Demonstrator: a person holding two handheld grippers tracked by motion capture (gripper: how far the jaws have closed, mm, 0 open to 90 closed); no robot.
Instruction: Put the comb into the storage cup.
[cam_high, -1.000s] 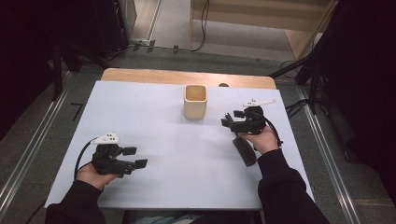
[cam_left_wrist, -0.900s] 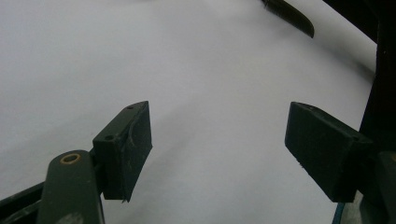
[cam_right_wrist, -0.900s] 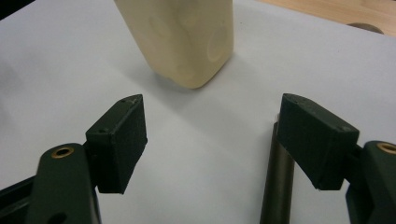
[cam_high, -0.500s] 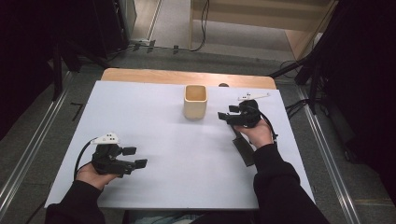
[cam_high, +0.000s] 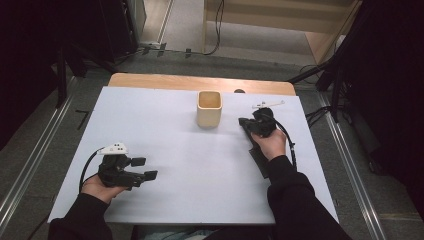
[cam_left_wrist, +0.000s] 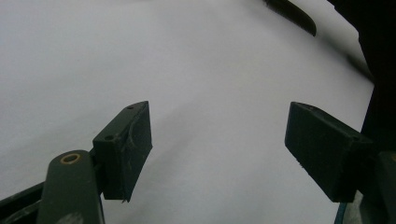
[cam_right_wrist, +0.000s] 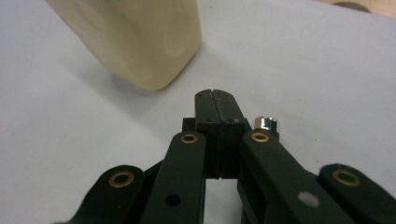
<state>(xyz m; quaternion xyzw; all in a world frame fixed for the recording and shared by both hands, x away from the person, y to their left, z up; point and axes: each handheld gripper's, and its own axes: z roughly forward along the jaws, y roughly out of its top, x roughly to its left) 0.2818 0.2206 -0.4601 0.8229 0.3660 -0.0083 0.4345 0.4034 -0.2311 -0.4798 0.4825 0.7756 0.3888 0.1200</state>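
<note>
A white table top (cam_high: 190, 150) is seen from above, with a strip of bare wood (cam_high: 200, 82) along its far edge. Around it lies a grey floor (cam_high: 45, 135) with metal rails, and cables (cam_high: 217, 30) trail across the floor beyond the table. Dark stands and curtains close in on both sides, and pale wooden furniture (cam_high: 310, 30) stands at the back.

A cream cup (cam_high: 209, 108) is set upright on the far middle of the table, its square, round-cornered mouth open upward and its long axis vertical. In the right gripper view the cup (cam_right_wrist: 140, 37) appears tilted by the camera's turn, just beyond the jaws; round dimples are seen in its wall.

The right gripper (cam_high: 248, 124) is held near the cup's right side, pointed leftward toward it, apart from it. Its jaws are pressed together with nothing between them, as the right gripper view (cam_right_wrist: 215, 100) shows. A small shiny metal piece (cam_right_wrist: 265, 123) is seen just beside the jaws. A dark flat object (cam_high: 259, 160) lies on the table under the right forearm; what it is cannot be told.

The left gripper (cam_high: 145, 169) is held at the near left of the table, pointed rightward, well apart from the cup. Its jaws stand wide apart over bare table (cam_left_wrist: 217, 140).
</note>
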